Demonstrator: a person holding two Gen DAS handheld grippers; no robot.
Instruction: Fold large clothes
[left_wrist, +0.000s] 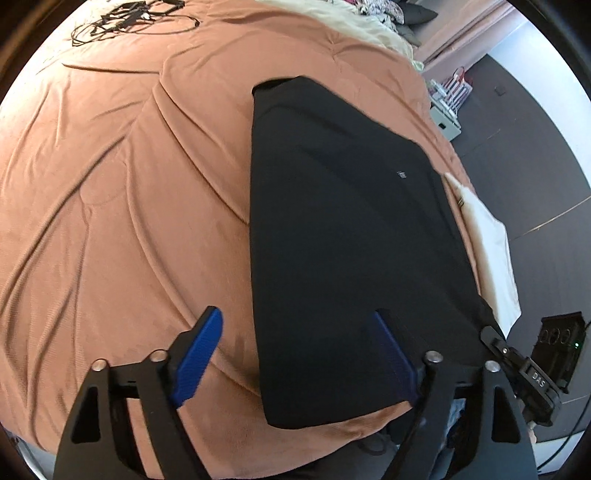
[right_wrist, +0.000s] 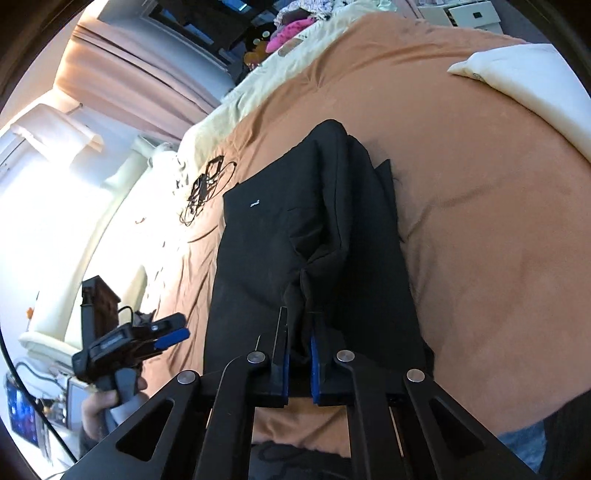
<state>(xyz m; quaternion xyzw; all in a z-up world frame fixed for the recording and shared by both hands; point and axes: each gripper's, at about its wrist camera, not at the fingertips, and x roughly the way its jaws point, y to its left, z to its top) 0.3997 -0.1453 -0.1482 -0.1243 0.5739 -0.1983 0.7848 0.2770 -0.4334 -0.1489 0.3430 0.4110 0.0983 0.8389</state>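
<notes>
Black garment (left_wrist: 343, 229) half folded on orange bedspread (left_wrist: 122, 192). Right gripper (right_wrist: 299, 328) clenched on bunched garment edge, left gripper (left_wrist: 295, 325) spread wide over near corner, gripping nothing.

black garment (left_wrist: 343, 229): matt cloth | bedspread (left_wrist: 122, 184): soft suede-like cloth | pads (left_wrist: 199, 354): ribbed blue plastic

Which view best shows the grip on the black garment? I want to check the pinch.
The right wrist view: the right gripper has its jaws shut on a raised ridge of the black garment. The left wrist view shows only that gripper's outer side at the garment's edge, the pinch hidden.
</notes>
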